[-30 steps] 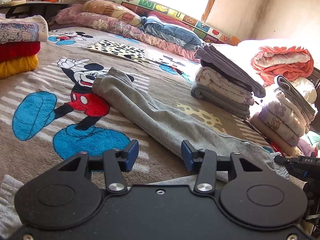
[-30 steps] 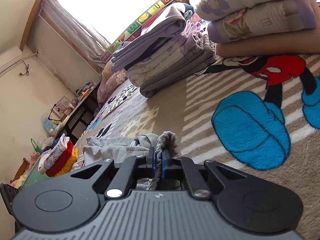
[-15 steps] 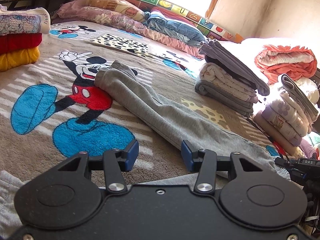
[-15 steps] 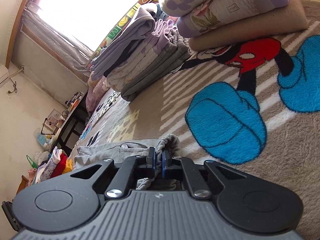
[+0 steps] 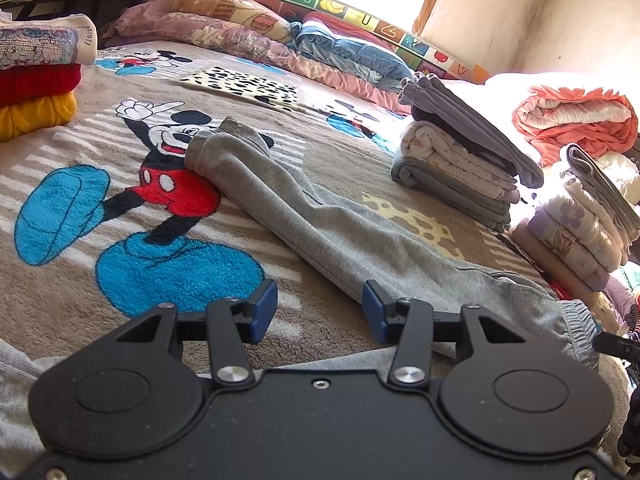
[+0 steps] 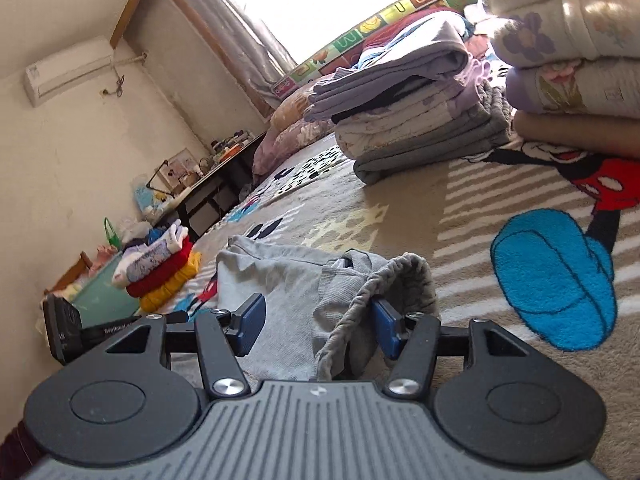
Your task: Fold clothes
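Grey sweatpants (image 5: 320,220) lie folded lengthwise across the Mickey Mouse blanket (image 5: 80,160), legs reaching far left, waistband near right. My left gripper (image 5: 319,310) is open and empty, low over the near edge of the pants. In the right wrist view the elastic waistband (image 6: 372,292) lies bunched between the jaws of my right gripper (image 6: 318,322), which is open, the right pad (image 6: 386,326) touching the cloth.
Folded stacks stand around: a grey and floral pile (image 5: 460,160), a floral pile (image 5: 580,232) at right, an orange blanket (image 5: 572,116), a red and yellow pile (image 5: 36,92) at left. Pillows (image 5: 240,20) line the far side. A desk (image 6: 208,184) stands by the wall.
My right gripper has opened and let go of the waistband, which now lies loose between its jaws. The left gripper stays open and has shifted only slightly.
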Demonstrator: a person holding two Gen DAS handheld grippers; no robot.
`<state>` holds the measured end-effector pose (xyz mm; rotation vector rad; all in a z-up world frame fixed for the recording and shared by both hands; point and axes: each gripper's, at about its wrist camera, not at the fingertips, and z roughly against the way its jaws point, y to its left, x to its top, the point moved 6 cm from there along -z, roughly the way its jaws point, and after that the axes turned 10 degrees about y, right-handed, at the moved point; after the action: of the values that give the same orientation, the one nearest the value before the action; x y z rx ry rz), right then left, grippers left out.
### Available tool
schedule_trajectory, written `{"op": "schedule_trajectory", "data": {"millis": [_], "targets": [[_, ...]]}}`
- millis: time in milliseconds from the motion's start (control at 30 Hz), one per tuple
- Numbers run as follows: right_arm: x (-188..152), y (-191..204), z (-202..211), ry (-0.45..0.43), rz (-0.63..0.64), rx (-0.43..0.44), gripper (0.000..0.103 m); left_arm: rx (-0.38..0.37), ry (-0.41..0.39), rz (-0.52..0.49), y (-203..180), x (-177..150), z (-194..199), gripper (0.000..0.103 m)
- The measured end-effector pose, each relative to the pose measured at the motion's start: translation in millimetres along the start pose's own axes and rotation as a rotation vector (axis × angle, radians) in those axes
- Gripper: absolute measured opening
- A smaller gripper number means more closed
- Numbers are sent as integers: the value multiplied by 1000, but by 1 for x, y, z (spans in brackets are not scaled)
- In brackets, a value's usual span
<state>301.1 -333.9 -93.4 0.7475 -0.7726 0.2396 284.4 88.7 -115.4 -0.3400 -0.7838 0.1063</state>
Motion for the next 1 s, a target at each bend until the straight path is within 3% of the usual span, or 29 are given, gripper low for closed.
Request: {"op": "schedule_trajectory", "data": {"millis": [233, 467, 567, 700, 800, 867, 967, 1000], "targets": [[-28, 45, -6, 110, 282, -88, 57, 4, 12, -30, -10, -4, -7, 45], [-41, 40, -1, 192, 286, -120, 64, 2, 16, -30, -10, -4, -9, 45], [-47, 37, 3, 205, 306, -204, 64, 0, 16, -30, -10, -4, -9, 45], [-44, 14, 18, 180, 191, -223, 66, 1, 14, -29, -11, -4, -8, 45], [-34, -4, 40, 85, 45, -121, 66, 4, 11, -26, -10, -4, -8, 45], [-28, -23, 48, 25, -70, -97, 66, 5, 11, -29, -11, -4, -8, 45], [-25, -52, 50, -26, -231, -99, 53, 7, 11, -29, -12, -4, -8, 45], [-25, -54, 47, -20, -228, -117, 48, 7, 11, -28, -12, -4, -8, 45]]}}
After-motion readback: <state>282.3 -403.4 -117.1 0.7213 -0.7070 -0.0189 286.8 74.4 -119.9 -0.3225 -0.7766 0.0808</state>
